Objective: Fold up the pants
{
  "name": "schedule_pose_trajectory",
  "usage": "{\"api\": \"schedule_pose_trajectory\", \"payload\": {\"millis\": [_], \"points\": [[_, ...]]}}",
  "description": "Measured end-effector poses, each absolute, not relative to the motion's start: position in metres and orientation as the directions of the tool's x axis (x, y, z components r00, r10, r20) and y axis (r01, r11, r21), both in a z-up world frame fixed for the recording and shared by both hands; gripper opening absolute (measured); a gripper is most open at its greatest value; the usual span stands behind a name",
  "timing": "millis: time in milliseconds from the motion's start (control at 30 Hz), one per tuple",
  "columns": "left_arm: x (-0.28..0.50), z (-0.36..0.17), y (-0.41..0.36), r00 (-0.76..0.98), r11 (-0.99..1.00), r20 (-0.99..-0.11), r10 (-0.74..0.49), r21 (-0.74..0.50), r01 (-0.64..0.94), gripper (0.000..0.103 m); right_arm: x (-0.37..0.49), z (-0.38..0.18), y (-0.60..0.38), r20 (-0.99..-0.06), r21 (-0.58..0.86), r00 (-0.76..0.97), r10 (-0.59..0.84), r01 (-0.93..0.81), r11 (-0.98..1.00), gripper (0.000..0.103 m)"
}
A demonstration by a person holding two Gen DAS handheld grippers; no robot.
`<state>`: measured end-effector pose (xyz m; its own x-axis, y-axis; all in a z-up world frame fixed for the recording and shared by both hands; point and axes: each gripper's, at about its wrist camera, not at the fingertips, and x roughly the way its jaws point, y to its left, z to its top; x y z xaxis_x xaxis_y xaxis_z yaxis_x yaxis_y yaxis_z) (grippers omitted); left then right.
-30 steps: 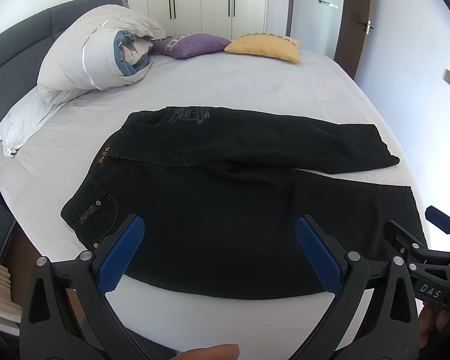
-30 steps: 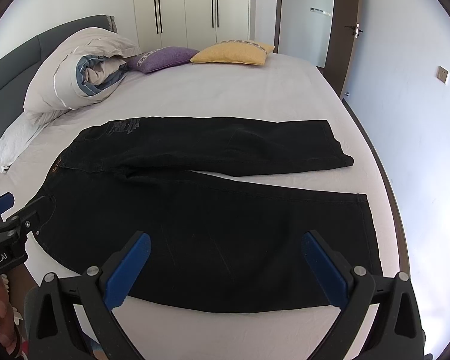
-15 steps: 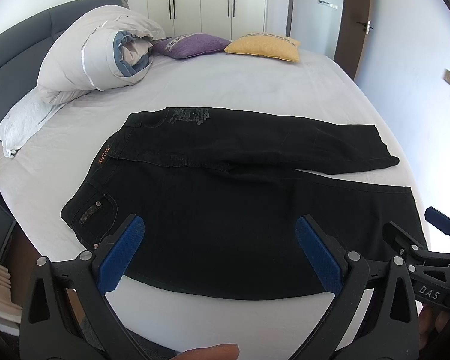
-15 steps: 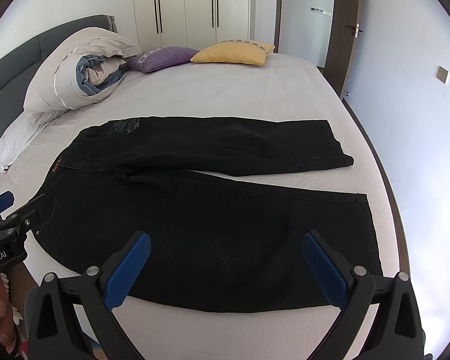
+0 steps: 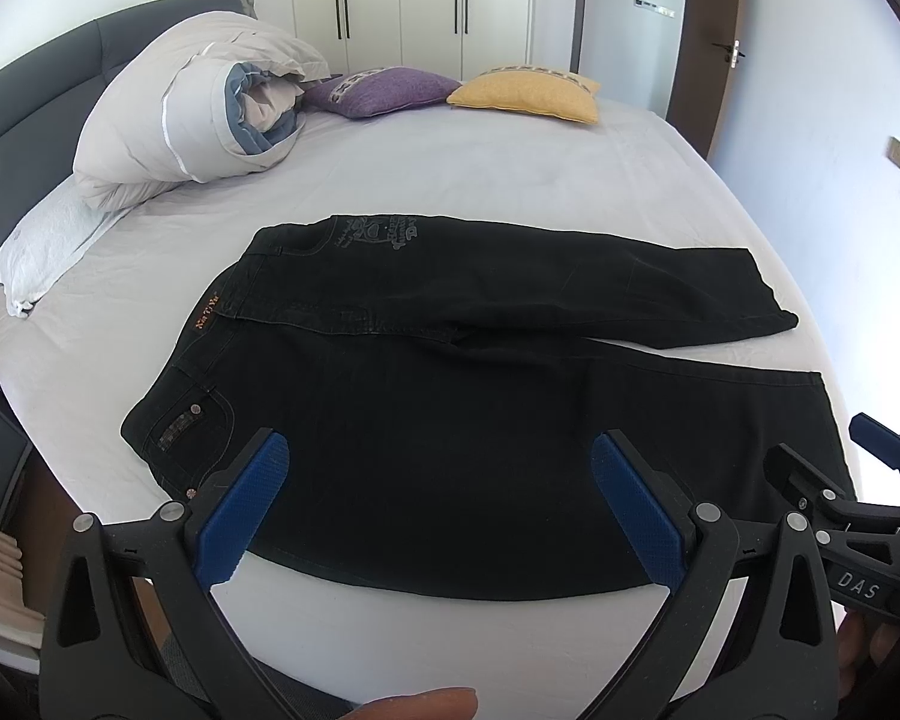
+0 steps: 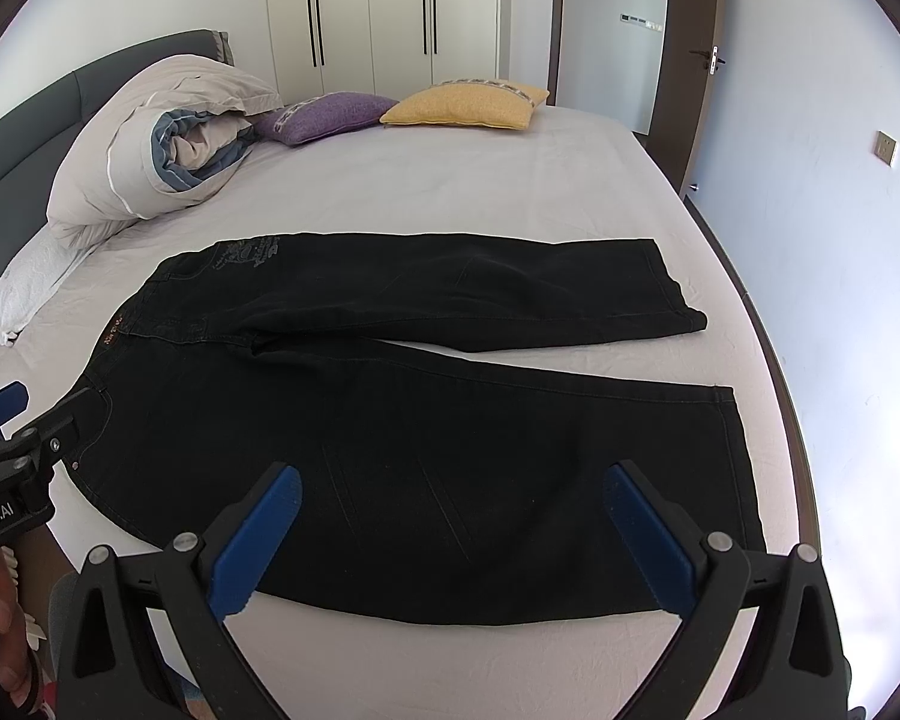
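Observation:
Black pants [image 5: 462,396] [image 6: 402,420] lie flat on the white bed sheet [image 5: 450,180], waistband to the left and both legs spread to the right, the far leg angled away from the near one. My left gripper [image 5: 441,480] hovers open above the near edge of the pants by the hip, holding nothing. My right gripper [image 6: 450,516] is open too, over the near leg, empty. Each gripper shows at the edge of the other's view: the right one [image 5: 870,480], the left one [image 6: 6,420].
A rolled duvet [image 5: 198,108] and a white pillow [image 5: 42,246] sit at the bed's left by the dark headboard [image 5: 24,96]. Purple [image 5: 384,87] and yellow [image 5: 528,93] cushions lie at the far end. Wardrobe doors and a door stand behind; a wall runs along the right.

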<state>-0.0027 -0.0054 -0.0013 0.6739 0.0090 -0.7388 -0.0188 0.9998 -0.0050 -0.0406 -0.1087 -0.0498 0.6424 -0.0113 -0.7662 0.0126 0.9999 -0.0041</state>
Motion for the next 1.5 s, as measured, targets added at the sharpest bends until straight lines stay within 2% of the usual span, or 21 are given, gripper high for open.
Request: {"api": "schedule_pose_trajectory", "payload": {"millis": [1500], "points": [[-0.0023, -0.0094, -0.0002, 0.663, 1.000, -0.749, 0.006, -0.008, -0.018, 0.103, -0.0416, -0.0549, -0.1083, -0.771, 0.008, 0.637, 0.004, 0.003, 1.000, 0.103]]}}
